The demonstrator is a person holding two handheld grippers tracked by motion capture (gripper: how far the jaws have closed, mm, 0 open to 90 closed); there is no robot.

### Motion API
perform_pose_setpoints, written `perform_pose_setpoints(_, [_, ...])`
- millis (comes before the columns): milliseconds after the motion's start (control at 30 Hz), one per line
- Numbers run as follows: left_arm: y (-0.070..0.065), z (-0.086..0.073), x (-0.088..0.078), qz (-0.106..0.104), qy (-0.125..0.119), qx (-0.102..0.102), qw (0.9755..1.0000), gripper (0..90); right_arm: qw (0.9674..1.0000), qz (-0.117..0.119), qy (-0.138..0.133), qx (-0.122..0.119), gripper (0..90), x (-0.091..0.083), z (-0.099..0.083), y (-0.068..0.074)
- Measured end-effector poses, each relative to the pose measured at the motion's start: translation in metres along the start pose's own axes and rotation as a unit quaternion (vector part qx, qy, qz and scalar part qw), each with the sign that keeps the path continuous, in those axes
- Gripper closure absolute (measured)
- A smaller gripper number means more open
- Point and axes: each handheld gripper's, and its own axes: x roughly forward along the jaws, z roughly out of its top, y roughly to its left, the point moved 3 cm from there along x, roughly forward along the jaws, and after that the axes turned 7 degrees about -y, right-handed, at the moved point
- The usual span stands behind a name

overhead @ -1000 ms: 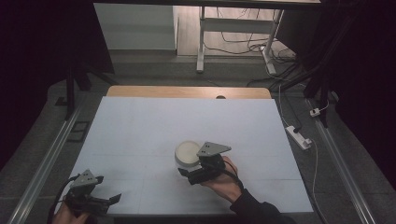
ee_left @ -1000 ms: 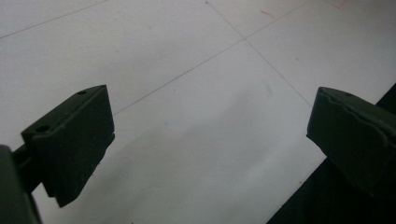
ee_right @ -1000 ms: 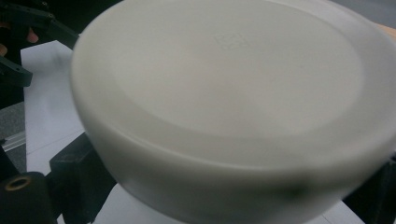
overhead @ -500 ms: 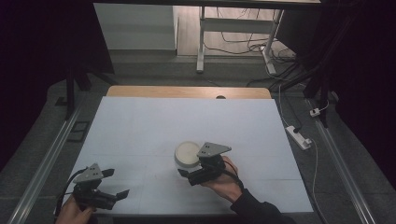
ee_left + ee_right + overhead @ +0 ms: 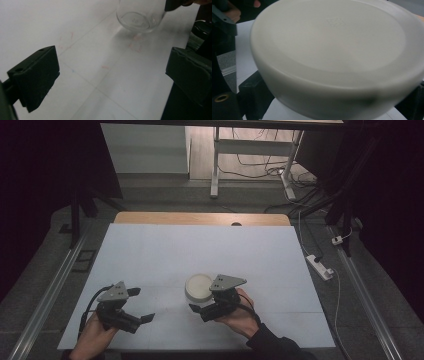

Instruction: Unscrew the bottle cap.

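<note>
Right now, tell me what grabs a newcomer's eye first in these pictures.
A round jar with a white lid stands near the front middle of the white table, the right claw set around it. At front left, the left claw hangs wide open over bare tabletop.

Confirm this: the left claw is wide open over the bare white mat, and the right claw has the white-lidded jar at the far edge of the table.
Not quite. In the high view the right claw has the white-lidded jar near the front of the white mat, close to the person. The left claw is wide open.
</note>
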Motion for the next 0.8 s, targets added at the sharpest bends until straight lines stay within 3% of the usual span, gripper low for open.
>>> perform_pose_setpoints(200, [-0.004,0.025,0.023,-0.021,0.003,0.049,0.9986,0.0,1.0000,0.004,0.000,-0.001,6.9,0.001,-0.001,0.001])
perform_pose_setpoints(267, [-0.005,0.029,0.026,-0.026,0.001,0.054,0.9982,0.0,1.0000,0.005,0.000,-0.001,6.9,0.001,-0.001,0.001])
perform_pose_setpoints(333, [-0.005,0.041,0.034,-0.055,-0.007,0.062,0.9965,0.0,1.0000,0.009,-0.001,-0.001,6.9,0.000,-0.001,0.001])
perform_pose_setpoints(367, [-0.005,0.041,0.034,-0.055,-0.007,0.062,0.9965,0.0,0.9999,0.011,-0.001,-0.002,6.9,0.000,-0.001,0.001])
perform_pose_setpoints(533, [-0.006,0.063,0.048,-0.117,-0.020,0.090,0.9889,0.0,0.9997,0.024,-0.002,-0.006,6.9,0.000,-0.001,0.003])
perform_pose_setpoints(700, [-0.010,0.076,0.062,-0.173,-0.017,0.119,0.9775,0.0,0.9991,0.042,-0.001,-0.010,6.9,0.001,-0.002,0.007])
perform_pose_setpoints(800, [-0.012,0.083,0.070,-0.210,-0.018,0.132,0.9687,0.0,0.9984,0.055,-0.001,-0.012,6.9,0.001,-0.002,0.009])
